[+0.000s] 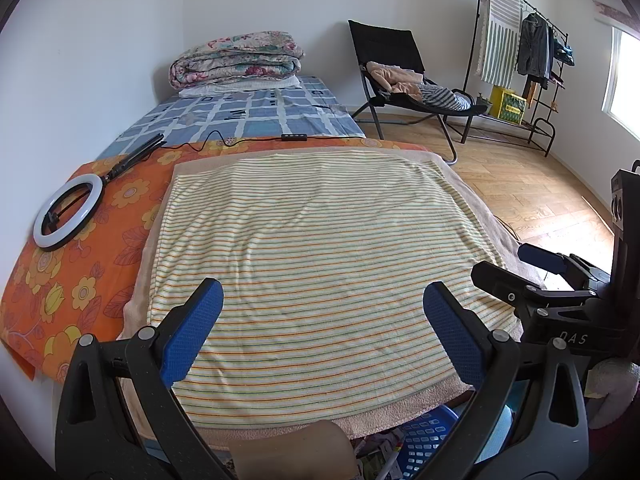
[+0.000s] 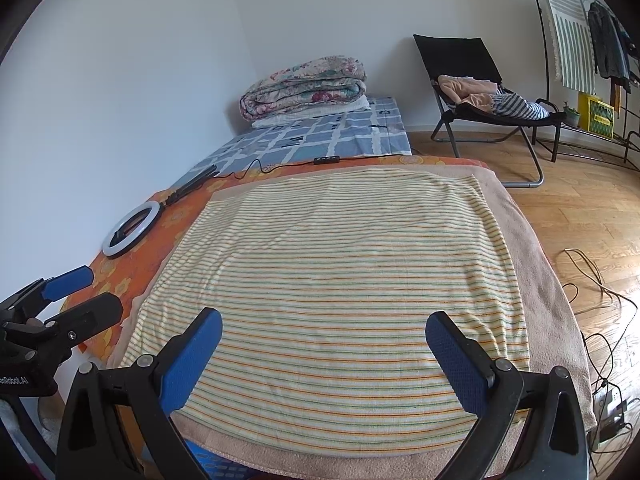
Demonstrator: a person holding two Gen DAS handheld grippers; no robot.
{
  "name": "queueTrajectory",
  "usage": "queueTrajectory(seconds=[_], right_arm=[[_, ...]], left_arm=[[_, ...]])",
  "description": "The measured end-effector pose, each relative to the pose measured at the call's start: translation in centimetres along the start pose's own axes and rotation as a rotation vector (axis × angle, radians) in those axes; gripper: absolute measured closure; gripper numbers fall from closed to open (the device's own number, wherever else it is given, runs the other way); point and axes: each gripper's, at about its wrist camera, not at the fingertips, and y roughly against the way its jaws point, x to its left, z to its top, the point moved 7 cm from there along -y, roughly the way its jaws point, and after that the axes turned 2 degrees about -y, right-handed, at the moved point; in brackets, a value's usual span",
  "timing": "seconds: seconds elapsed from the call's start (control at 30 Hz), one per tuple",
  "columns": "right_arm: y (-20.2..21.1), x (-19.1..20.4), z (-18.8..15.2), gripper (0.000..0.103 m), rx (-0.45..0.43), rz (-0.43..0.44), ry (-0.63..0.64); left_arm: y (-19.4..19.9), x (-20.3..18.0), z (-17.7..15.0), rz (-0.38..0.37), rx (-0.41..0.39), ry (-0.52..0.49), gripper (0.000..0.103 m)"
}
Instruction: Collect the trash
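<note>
My left gripper (image 1: 323,332) is wide open and holds nothing. Its two blue pads (image 1: 192,332) stick out over the near edge of a striped towel (image 1: 320,240). My right gripper (image 2: 323,360) is wide open too, with nothing between its blue pads (image 2: 191,358). It hangs over the same edge of the towel, just beside my left one. Each camera sees the other gripper at the side of its picture.

The striped towel lies flat on top of a bigger pink towel (image 2: 532,248). Both lie on an orange sheet with flowers (image 1: 80,264). I cannot see any trash on the towels.

Under the near edge of the bed, below my left gripper, there is a blue basket (image 1: 430,440) with holes in its side. Next to it are some small bits of paper or wrappers (image 1: 380,456), but they are too hidden for me to tell what they are.

On the orange sheet, to the left, lies a white ring light (image 1: 68,210) with a black cord (image 1: 224,140). Farther back is a blue checked sheet (image 1: 248,114) with a folded flowery quilt (image 1: 236,60) on it, by the white wall.

To the right is a wood floor (image 2: 580,208). A black chair (image 1: 400,76) with clothes on it stands there. Past it is a black rack (image 1: 532,52) with hanging clothes and a yellow box (image 1: 508,104). Some cords (image 2: 600,304) lie on the floor near the bed.
</note>
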Motion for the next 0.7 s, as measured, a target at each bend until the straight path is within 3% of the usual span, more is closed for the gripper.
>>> queueTrajectory(seconds=[0.7], right_arm=[[-0.01, 0.11, 0.04, 0.0, -0.002, 0.001, -0.001]], left_arm=[[-0.02, 0.07, 0.0, -0.001, 0.003, 0.001, 0.001]])
